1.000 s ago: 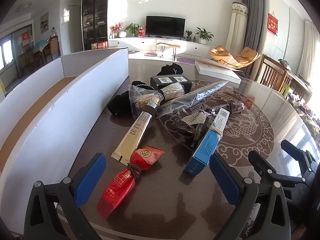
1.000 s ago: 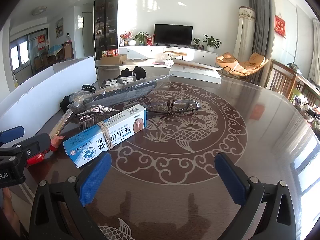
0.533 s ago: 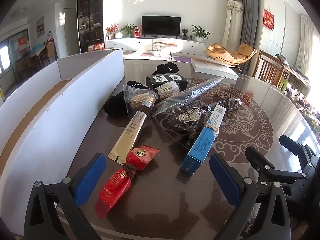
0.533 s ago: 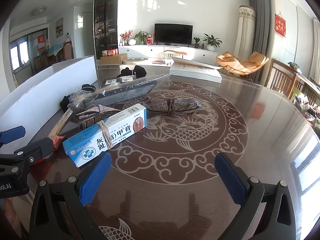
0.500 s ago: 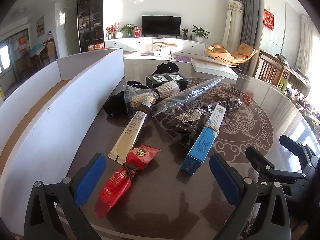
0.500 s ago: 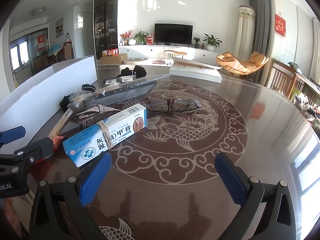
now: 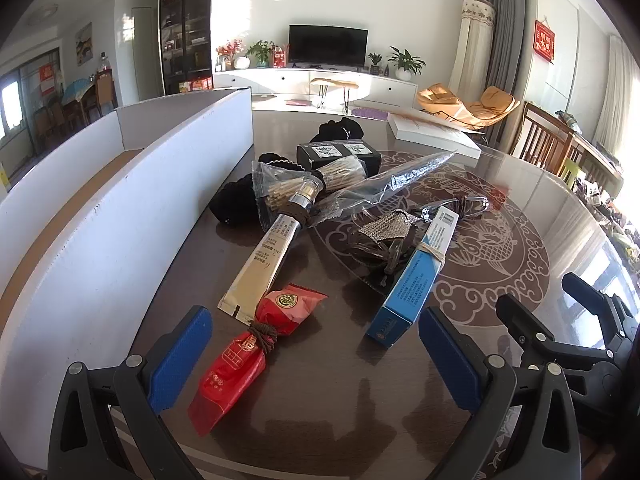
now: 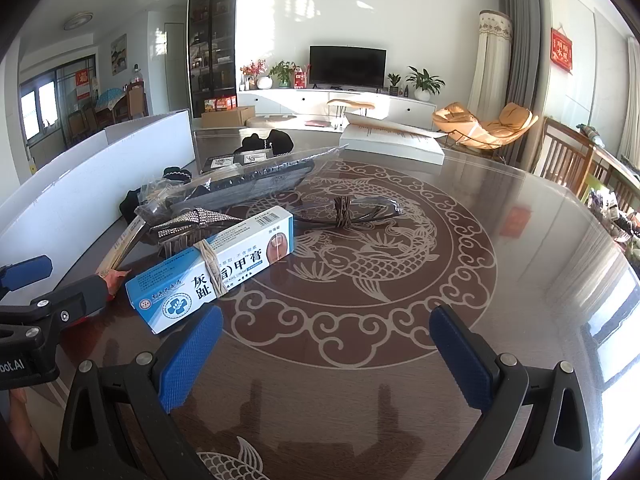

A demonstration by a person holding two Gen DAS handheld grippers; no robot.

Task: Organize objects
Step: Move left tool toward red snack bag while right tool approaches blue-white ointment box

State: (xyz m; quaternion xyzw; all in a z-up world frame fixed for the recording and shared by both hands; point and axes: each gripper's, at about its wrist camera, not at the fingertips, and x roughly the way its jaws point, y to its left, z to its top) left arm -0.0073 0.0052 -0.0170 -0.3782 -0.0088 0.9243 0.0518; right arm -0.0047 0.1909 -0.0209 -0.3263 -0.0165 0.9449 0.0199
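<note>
While both my left gripper (image 7: 316, 356) and right gripper (image 8: 326, 356) gape wide, empty, the crinkly red packet (image 7: 248, 344) may slip when pinched.

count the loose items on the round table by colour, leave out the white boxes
Red: 1, the red tied snack packet
Gold: 1, the gold squeeze tube
Blue and white: 1, the blue and white cream carton
Black: 3, the black labelled box and two black fabric bundles
Clear wrapped: 2, the bagged sticks and long clear sleeve
Silver and dark: 2, the rhinestone clip and tied glossy strip
Total: 10
</note>
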